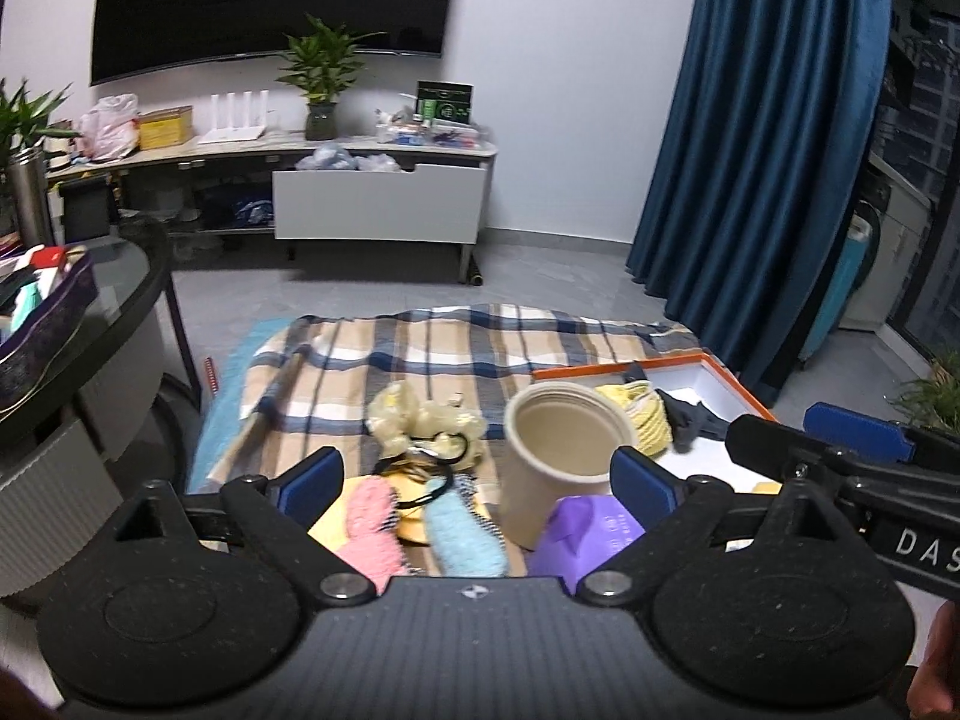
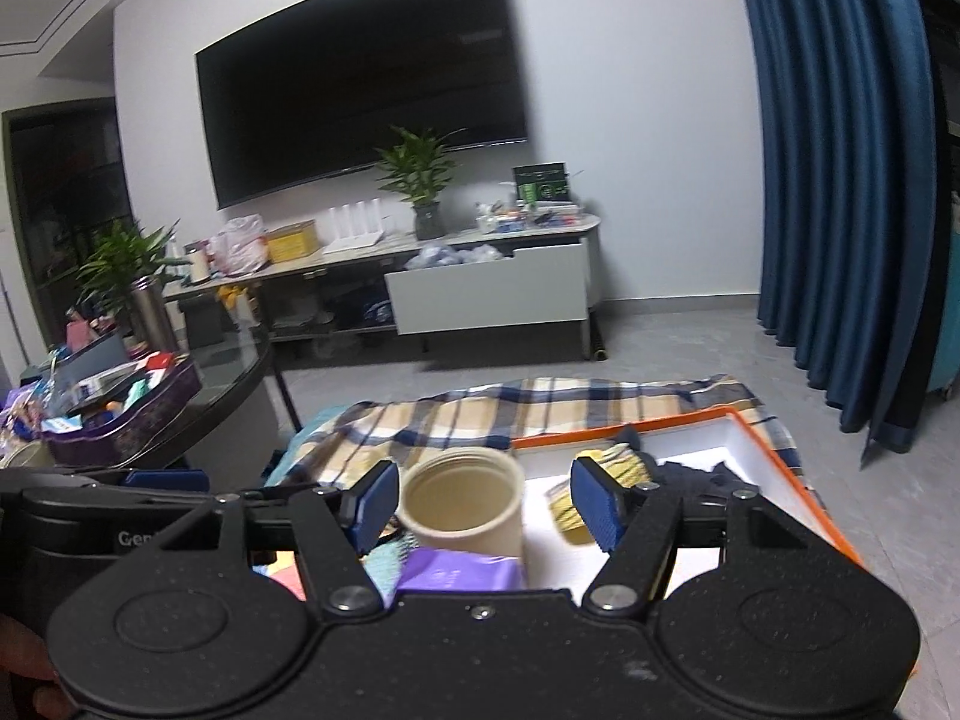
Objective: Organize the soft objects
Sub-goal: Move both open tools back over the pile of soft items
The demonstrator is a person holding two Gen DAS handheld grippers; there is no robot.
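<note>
On a plaid cloth [image 1: 420, 348] lie a pink fuzzy sock [image 1: 371, 531], a light blue fuzzy sock [image 1: 465, 534], a cream scrunchie [image 1: 420, 420], black hair ties [image 1: 438, 468] and a purple packet [image 1: 591, 531]. A beige open cup [image 1: 561, 462] stands among them. An orange-rimmed white box [image 1: 714, 384] holds a yellow cloth [image 1: 645, 414] and a dark sock [image 1: 696, 420]. My left gripper [image 1: 480, 480] is open and empty above the socks. My right gripper [image 2: 486, 501] is open and empty, with the cup [image 2: 462, 501] showing between its fingers.
A round glass table [image 1: 126, 282] with a purple tin [image 1: 42, 324] stands at the left. A TV stand [image 1: 300, 150] with an open white drawer [image 1: 378, 204] lines the far wall. Blue curtains [image 1: 762, 150] hang at the right. Grey floor lies beyond the cloth.
</note>
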